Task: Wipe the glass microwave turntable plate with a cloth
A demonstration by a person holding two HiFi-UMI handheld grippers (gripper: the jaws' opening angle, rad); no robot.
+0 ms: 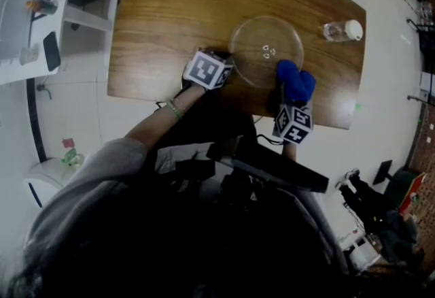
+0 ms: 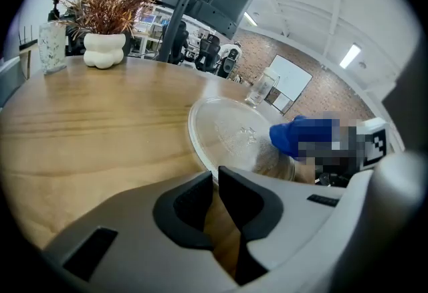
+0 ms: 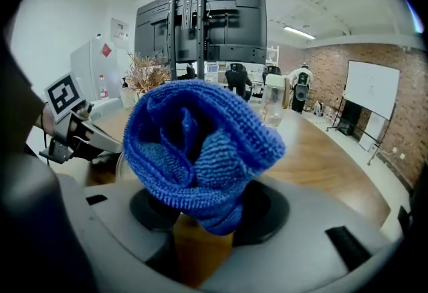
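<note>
The glass plate (image 1: 266, 52) lies on a wooden table (image 1: 170, 11) — left gripper (image 2: 215, 184) nipping its left rim, right gripper (image 3: 200, 221) clamping a bunched blue cloth (image 3: 194, 144) at the plate's near-right edge

Even indoor light falls from above: a ceiling strip light (image 2: 350, 55) glows in the left gripper view and a second ceiling lamp (image 3: 299, 32) in the right gripper view. The head view is dim at the bottom, where the person's dark clothing (image 1: 204, 242) sinks into near-black, while the wooden table (image 1: 170, 11) is evenly lit with a soft sheen. The glass plate (image 1: 251, 45) catches pale reflections. Both gripper views bend strongly toward black, rounded edges. The cloth (image 3: 194, 144) looks sharp, the background perhaps slightly soft.
</note>
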